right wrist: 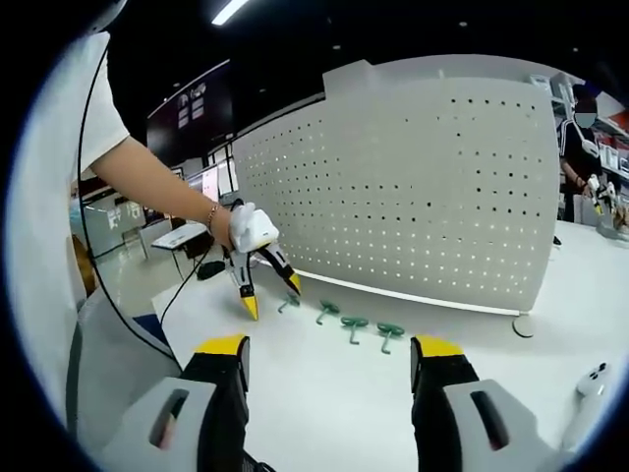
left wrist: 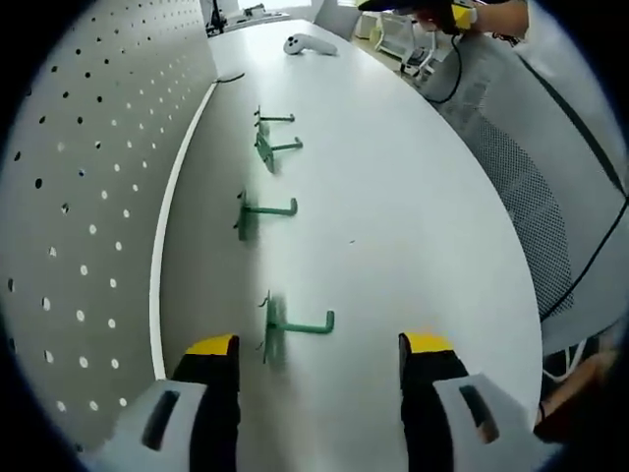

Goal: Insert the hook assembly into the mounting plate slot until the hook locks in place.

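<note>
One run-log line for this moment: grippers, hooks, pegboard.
left gripper: open, nearest green hook between fingers | right gripper: open, empty | four hooks on table | pegboard: no hook mounted

The bench [left wrist: 393,197] is plain white, matt, with no pattern on it. Along its far edge stands the pegboard [right wrist: 423,187], also white, dotted all over with a regular grid of small dark round holes. In front of it lie four hooks [left wrist: 295,324], all the same green. The left gripper [right wrist: 267,285] is white in the body with black jaws ending in yellow tips; the right gripper [right wrist: 329,359] shows the same scheme, grey-white housings, black jaws, yellow caps. Near the bench's end lies a white controller [left wrist: 307,43]. The person's sleeve [right wrist: 84,108] is white, and a black cable [right wrist: 93,177] hangs across it.
</note>
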Tool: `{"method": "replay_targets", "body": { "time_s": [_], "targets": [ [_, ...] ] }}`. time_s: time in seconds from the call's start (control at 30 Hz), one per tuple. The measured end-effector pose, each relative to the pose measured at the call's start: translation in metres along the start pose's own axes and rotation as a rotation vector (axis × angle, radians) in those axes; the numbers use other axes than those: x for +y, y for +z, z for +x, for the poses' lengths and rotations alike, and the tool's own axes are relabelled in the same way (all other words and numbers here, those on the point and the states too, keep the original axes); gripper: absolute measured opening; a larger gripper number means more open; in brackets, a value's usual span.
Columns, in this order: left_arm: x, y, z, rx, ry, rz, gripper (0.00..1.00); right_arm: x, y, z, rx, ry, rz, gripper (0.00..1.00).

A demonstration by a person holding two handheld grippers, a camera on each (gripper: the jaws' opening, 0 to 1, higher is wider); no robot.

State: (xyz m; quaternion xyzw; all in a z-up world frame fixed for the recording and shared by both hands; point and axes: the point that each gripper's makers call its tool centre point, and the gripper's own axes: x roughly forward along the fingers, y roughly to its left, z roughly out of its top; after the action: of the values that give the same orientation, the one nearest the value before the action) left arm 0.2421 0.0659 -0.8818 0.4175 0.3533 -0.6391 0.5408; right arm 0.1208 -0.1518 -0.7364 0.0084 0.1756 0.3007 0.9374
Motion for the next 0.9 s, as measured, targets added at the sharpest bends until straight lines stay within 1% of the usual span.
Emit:
{"method": "replay_targets", "body": {
  "time_s": [0.13, 0.23, 0.47, 0.57, 0.8, 0.87, 0.9],
  "targets": [
    [0.004, -0.001, -0.001, -0.001, 0.005, -0.009, 0.59, -0.001, 0.0, 0.0, 0.0, -0.003, 0.003, 0.64],
    [0.009, 0.0, -0.002, -0.004, 0.012, -0.027, 0.51, -0.001, -0.001, 0.0, 0.002, -0.005, 0.003, 0.64],
    [0.02, 0.0, -0.003, -0.005, 0.052, -0.095, 0.26, -0.002, 0.0, -0.001, 0.0, -0.012, 0.008, 0.63],
    [0.022, -0.001, -0.004, 0.002, 0.066, -0.108, 0.19, -0.002, -0.001, -0.001, 0.001, -0.011, 0.006, 0.63],
    [0.028, -0.003, -0.004, 0.019, 0.111, -0.137, 0.1, -0.002, -0.001, -0.001, 0.002, -0.011, 0.003, 0.62],
    [0.031, -0.005, -0.004, 0.03, 0.135, -0.122, 0.06, -0.003, -0.001, -0.001, 0.001, -0.012, 0.002, 0.62],
    [0.03, -0.004, -0.004, 0.028, 0.132, -0.115, 0.05, -0.003, -0.001, -0.001, 0.001, -0.013, 0.003, 0.62]
  ]
}}
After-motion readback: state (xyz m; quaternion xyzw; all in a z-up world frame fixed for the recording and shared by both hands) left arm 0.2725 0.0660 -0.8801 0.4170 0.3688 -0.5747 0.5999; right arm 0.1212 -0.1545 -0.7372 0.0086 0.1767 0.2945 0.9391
